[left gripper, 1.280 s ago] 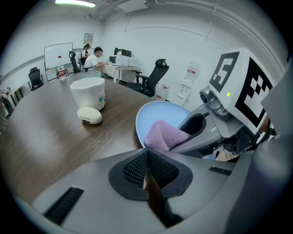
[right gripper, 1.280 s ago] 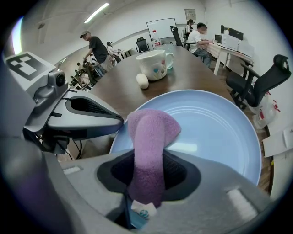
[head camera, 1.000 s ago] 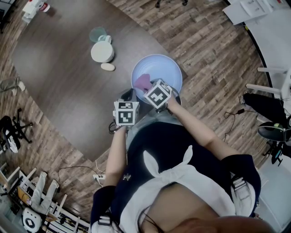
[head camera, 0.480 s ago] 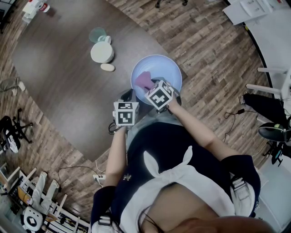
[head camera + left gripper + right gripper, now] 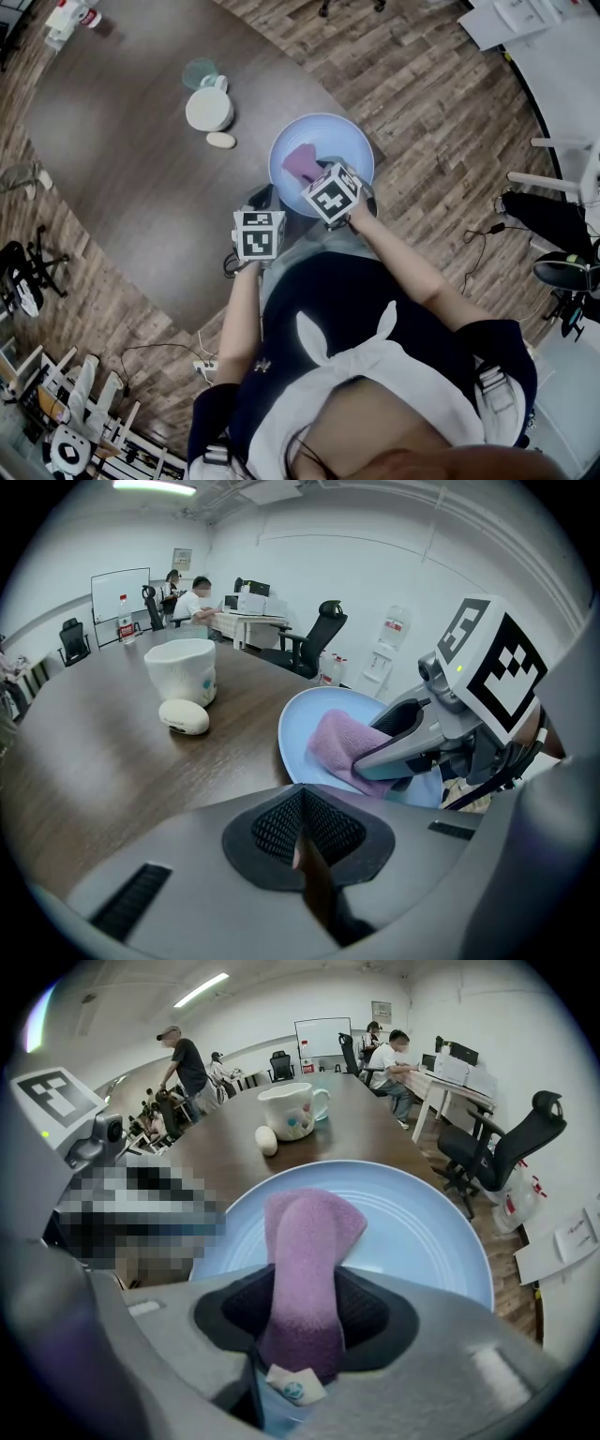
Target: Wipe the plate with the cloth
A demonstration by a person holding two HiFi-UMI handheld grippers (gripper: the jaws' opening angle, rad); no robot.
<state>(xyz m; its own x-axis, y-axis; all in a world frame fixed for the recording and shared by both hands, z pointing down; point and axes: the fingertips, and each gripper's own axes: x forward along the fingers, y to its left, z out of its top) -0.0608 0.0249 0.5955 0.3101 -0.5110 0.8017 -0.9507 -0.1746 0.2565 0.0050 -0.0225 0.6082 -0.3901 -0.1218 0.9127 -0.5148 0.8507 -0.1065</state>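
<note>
Plate point(image 5: 343, 145) one, purple cloth point(image 5: 300, 161) one on it, mug point(image 5: 209, 109) one

A white mug point(image 5: 209, 108) stands at upper left on the dark table point(image 5: 112, 178), a pale oval lump point(image 5: 221, 140) just below it, a teal glass point(image 5: 199, 69) just above.

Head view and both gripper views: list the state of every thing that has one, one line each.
plate: right way up, cloth lying on it.
cloth: bunched up, one end between the right gripper's jaws.
mug: upright on the table.
left gripper: jaws together, nothing seen between them.
right gripper: jaws wide apart, having just been opening, with the cloth between them.
</note>
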